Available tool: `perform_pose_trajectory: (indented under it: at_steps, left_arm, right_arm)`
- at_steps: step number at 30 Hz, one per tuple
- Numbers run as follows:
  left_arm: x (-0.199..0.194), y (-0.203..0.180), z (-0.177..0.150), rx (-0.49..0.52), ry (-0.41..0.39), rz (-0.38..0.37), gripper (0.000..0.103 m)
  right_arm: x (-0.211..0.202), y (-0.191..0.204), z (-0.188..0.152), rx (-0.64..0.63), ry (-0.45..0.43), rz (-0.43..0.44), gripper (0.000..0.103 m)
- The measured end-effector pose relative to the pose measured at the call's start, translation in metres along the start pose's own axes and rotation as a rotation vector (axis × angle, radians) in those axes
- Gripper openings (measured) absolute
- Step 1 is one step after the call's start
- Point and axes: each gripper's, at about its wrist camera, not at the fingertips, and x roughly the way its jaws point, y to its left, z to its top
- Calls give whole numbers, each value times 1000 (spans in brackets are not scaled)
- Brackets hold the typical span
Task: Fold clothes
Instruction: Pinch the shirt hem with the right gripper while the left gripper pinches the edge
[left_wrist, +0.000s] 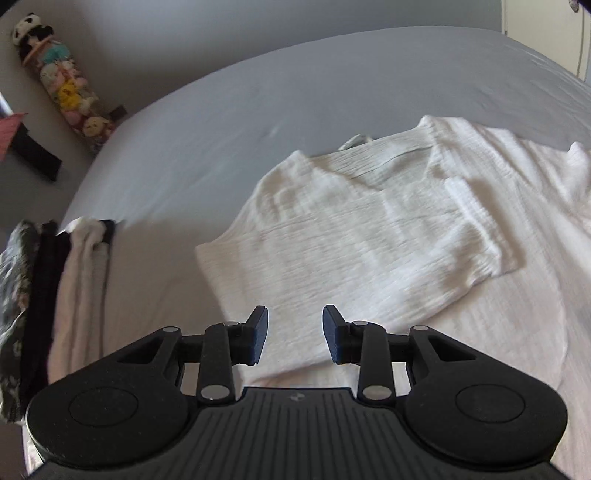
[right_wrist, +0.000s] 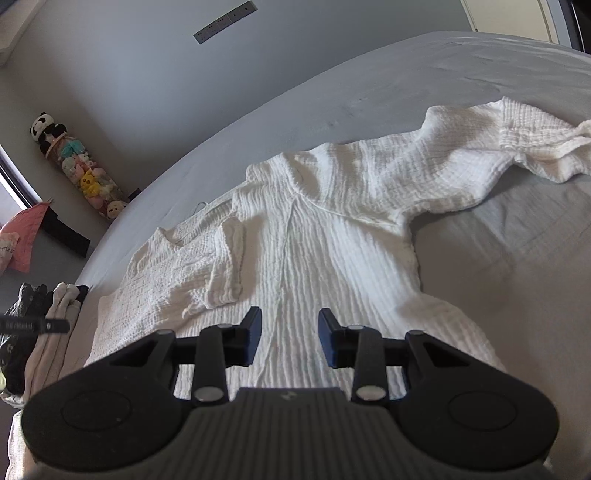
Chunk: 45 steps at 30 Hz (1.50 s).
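Both grippers, left gripper and right gripper, hover jaws apart and empty over the white crinkle shirt spread on the grey bed sheet. Shirt's long axis runs away from the jaws. Left sleeve is folded inward; right sleeve lies outstretched far right, nearer the right gripper.

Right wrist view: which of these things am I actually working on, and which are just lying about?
Job:
white crinkled shirt, left sleeve folded in, right sleeve spread out
left gripper, open
right gripper, open
pile of clothes at the bed edge

Lying about:
tube of plush toys
pink bag
grey bedsheet, only the work surface
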Motion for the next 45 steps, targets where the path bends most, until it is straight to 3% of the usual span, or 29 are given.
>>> perform_pose_trajectory:
  at_steps: [5, 8, 10, 17, 22, 23, 24, 25, 26, 28, 32, 37, 39, 42, 45]
  left_arm:
    - [5, 14, -63, -3, -34, 135, 38]
    - [13, 18, -78, -73, -71, 143, 38]
    - [19, 17, -83, -109, -100, 121, 38]
    - [48, 11, -90, -95, -133, 51, 39]
    - [58, 23, -90, -211, -158, 0, 39]
    - [58, 25, -90, -221, -160, -4, 38]
    - [59, 25, -90, -224, -157, -7, 30]
    - [59, 26, -90, -226, -153, -10, 17]
    - [60, 26, -90, -223, -146, -9, 15]
    - [60, 25, -90, -216, -145, 5, 11]
    - [63, 22, -91, -195, -135, 20, 9]
    - [63, 14, -93, -143, -139, 44, 10]
    - [61, 16, -93, -145, -143, 40, 10]
    - [53, 19, -91, -159, -150, 38, 24]
    - [41, 25, -90, -191, -176, 12, 35]
  right_arm:
    - [15, 12, -1, -37, -5, 17, 37]
    - [29, 19, -2, -54, 2, 34, 37]
    - [37, 22, -2, -54, 6, 52, 37]
    - [64, 19, 6, 39, 21, 92, 37]
    - [94, 22, 14, 83, 39, 108, 37]
    - [100, 23, 15, 89, 40, 110, 37]
    - [106, 24, 15, 104, 48, 118, 37]
    - [113, 25, 15, 121, 57, 126, 30]
    - [116, 28, 13, 122, 63, 133, 18]
    - [115, 33, 9, 74, 37, 104, 10]
    - [104, 32, 15, 38, -41, 60, 9]
    - [113, 26, 10, 14, 15, 49, 10]
    - [107, 23, 15, 43, 3, 56, 16]
    - [89, 21, 25, 51, -50, 47, 17]
    - [67, 15, 33, 23, -120, -28, 17]
